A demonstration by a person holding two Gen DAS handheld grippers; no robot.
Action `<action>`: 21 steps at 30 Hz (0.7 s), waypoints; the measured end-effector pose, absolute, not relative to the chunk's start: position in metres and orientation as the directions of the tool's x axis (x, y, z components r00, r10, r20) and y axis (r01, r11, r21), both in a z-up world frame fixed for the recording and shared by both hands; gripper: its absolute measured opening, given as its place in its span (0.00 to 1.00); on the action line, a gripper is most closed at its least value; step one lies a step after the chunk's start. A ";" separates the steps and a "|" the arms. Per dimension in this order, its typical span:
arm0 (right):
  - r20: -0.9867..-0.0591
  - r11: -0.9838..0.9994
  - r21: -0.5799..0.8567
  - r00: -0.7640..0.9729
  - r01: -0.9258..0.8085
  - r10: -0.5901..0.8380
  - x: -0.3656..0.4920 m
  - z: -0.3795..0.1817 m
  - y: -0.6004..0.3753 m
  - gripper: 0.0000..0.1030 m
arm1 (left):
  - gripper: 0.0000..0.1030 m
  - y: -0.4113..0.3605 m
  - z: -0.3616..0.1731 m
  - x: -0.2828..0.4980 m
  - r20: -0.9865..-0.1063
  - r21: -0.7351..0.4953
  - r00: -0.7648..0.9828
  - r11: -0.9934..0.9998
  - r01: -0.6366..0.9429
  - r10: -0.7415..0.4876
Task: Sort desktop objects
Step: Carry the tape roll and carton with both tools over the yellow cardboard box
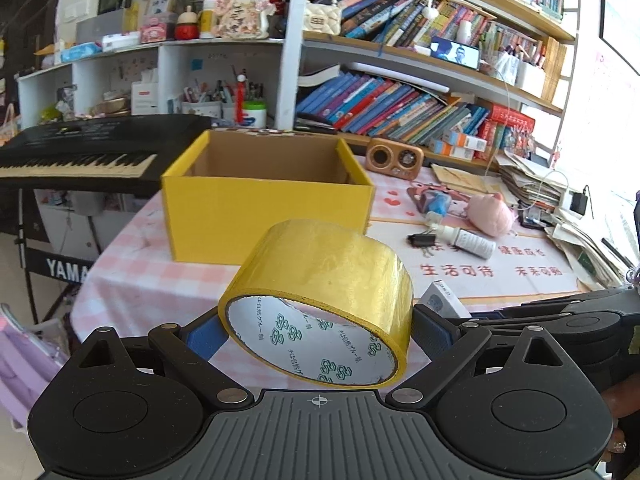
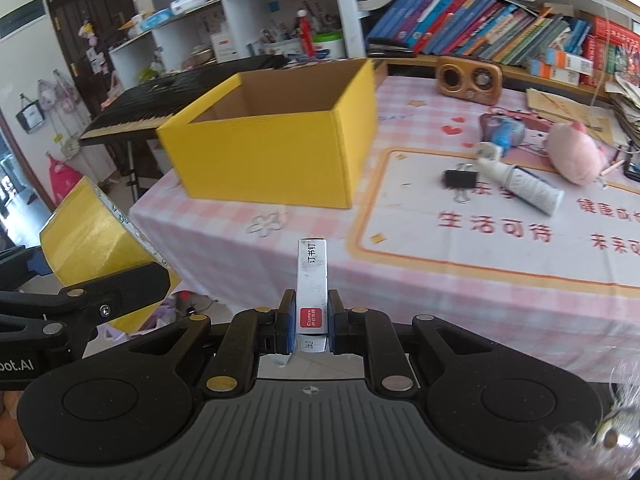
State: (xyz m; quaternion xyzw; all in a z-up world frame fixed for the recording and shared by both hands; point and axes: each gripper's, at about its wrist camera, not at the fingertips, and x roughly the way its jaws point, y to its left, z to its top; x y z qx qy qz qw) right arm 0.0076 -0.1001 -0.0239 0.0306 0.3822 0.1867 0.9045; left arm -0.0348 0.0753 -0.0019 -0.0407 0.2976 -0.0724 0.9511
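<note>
Left hand-held gripper (image 1: 316, 332) clamped on yellow tape roll (image 1: 320, 300), held above near edge of desk (image 1: 132, 280). Right hand-held gripper (image 2: 312, 320) clamped on narrow white staple box (image 2: 312, 280), just beside. Beyond, open yellow box (image 2: 272, 160) near desk's far-left corner; binder clip (image 2: 460, 179), spray bottle (image 2: 520, 184) and pink plush (image 2: 572, 156) toward right side.

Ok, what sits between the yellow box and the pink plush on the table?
In the right wrist view, bare tablecloth beside the yellow box, then a black binder clip and white bottle before the pink plush.
</note>
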 end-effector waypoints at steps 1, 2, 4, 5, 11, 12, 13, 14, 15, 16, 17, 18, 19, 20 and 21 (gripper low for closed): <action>-0.681 0.927 0.197 0.636 -0.320 0.364 0.007 -0.024 -0.096 0.13 | 0.94 0.079 -0.002 -0.037 -0.559 -0.122 0.814 0.987 0.107 -0.157; -0.681 0.925 0.195 0.634 -0.325 0.367 0.006 -0.024 -0.092 0.13 | 0.94 0.083 -0.002 -0.039 -0.559 -0.125 0.815 0.987 0.100 -0.153; -0.682 0.922 0.190 0.630 -0.337 0.372 0.006 -0.022 -0.085 0.13 | 0.94 0.090 -0.003 -0.041 -0.560 -0.129 0.816 0.988 0.085 -0.144; -0.681 0.920 0.187 0.629 -0.344 0.374 0.005 -0.022 -0.081 0.13 | 0.94 0.093 -0.003 -0.041 -0.561 -0.131 0.816 0.988 0.079 -0.140; -0.682 0.913 0.173 0.624 -0.371 0.383 0.005 -0.020 -0.067 0.13 | 0.94 0.105 -0.003 -0.044 -0.555 -0.137 0.822 0.989 0.061 -0.128; -0.683 0.912 0.172 0.623 -0.372 0.383 0.006 -0.020 -0.065 0.13 | 0.94 0.107 -0.003 -0.044 -0.555 -0.139 0.822 0.989 0.059 -0.128; -0.683 0.912 0.170 0.622 -0.373 0.382 0.006 -0.020 -0.064 0.13 | 0.94 0.108 -0.003 -0.044 -0.556 -0.141 0.821 0.988 0.059 -0.128; -0.683 0.912 0.169 0.623 -0.374 0.382 0.006 -0.020 -0.063 0.13 | 0.94 0.109 -0.004 -0.043 -0.557 -0.142 0.820 0.988 0.058 -0.129; -0.683 0.912 0.168 0.623 -0.374 0.382 0.006 -0.020 -0.062 0.13 | 0.94 0.110 -0.004 -0.043 -0.559 -0.144 0.819 0.988 0.057 -0.129; -0.683 0.912 0.169 0.623 -0.373 0.381 0.006 -0.020 -0.062 0.13 | 0.94 0.112 -0.005 -0.042 -0.561 -0.145 0.818 0.988 0.058 -0.130; -0.683 0.912 0.169 0.623 -0.373 0.381 0.006 -0.020 -0.061 0.13 | 0.94 0.113 -0.005 -0.042 -0.562 -0.146 0.817 0.987 0.059 -0.132; -0.683 0.912 0.169 0.622 -0.374 0.381 0.006 -0.020 -0.062 0.13 | 0.94 0.113 -0.006 -0.042 -0.561 -0.148 0.817 0.987 0.060 -0.134; -0.683 0.912 0.168 0.623 -0.374 0.381 0.006 -0.020 -0.061 0.13 | 0.94 0.114 -0.006 -0.041 -0.561 -0.149 0.817 0.987 0.062 -0.136; -0.683 0.912 0.167 0.624 -0.374 0.381 0.006 -0.020 -0.061 0.13 | 0.94 0.115 -0.006 -0.041 -0.560 -0.149 0.817 0.987 0.062 -0.136; -0.683 0.912 0.166 0.624 -0.374 0.380 0.006 -0.020 -0.060 0.13 | 0.94 0.115 -0.006 -0.041 -0.560 -0.149 0.817 0.987 0.062 -0.136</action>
